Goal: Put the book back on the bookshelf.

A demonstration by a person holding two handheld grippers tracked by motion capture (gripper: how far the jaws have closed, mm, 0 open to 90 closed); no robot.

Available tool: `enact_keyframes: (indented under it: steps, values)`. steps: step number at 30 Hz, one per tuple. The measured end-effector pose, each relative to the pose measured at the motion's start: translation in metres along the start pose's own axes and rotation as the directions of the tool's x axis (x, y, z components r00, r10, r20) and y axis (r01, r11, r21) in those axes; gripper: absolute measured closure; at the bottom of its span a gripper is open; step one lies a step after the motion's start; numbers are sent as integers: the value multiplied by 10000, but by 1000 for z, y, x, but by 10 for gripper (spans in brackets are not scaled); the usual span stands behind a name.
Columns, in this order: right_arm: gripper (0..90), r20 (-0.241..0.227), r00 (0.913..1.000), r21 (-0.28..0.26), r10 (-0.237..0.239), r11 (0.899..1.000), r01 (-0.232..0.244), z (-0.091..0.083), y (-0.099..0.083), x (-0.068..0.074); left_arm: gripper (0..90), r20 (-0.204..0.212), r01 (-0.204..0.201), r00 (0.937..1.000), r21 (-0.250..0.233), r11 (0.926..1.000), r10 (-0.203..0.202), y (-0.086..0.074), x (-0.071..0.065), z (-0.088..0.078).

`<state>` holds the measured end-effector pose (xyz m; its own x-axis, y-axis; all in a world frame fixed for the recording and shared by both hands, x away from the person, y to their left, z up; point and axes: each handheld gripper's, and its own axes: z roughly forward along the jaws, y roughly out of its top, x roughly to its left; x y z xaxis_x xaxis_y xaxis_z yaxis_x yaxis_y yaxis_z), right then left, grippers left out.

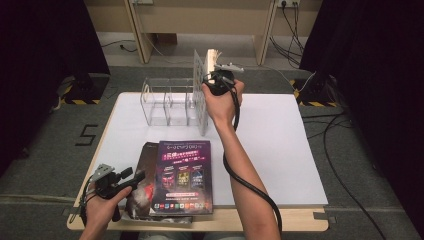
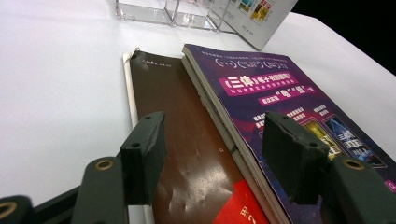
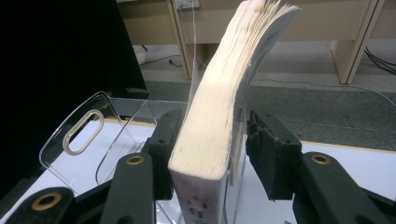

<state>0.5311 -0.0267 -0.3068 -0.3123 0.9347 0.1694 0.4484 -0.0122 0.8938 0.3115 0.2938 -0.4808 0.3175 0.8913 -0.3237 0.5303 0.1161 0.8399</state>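
Right hand-held gripper [image 3: 212,149] spread around a standing book [image 3: 219,121] at the clear rack [image 1: 167,102].
Its own view shows a gap beside the right pad; left hand-held gripper [image 2: 212,158], spread, hovers over magazines [image 2: 261,121] on the counter [image 1: 280,150].

Left gripper [image 1: 131,176]: held low at the desk's near left corner, body roughly level, jaws pointing toward the desk's right edge and standing wide apart with nothing pressed between the pads [image 2: 144,154]. Left hand [image 1: 100,205]: wrapped round the grip, forearm entering over the near edge. Right gripper [image 1: 212,75]: raised at the far edge, near its middle, jaws parted. Right hand [image 1: 220,100]: clasped about the body, wrist upright, bare forearm stretched diagonally from the near edge, cable trailing along it.
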Motion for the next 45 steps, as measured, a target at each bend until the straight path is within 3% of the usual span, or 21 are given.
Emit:
enact_keyframes:
  steps: [17, 35, 45]
  values:
    - [490, -96, 9996, -290, -282, 9992, 279, -17, -13, -4, 388, 26, -27, 10000, 27, 10000, 26, -1, -2, 2]
    - [488, -534, 9963, -215, -667, 9976, 656, -35, -39, -8, 384, 70, -102, 9999, 90, 9999, 101, -2, -4, 3]
    - [512, -823, 9943, 306, -680, 9970, 708, -43, -55, -12, 385, 121, -179, 9998, 128, 9998, 177, 0, -6, 4]
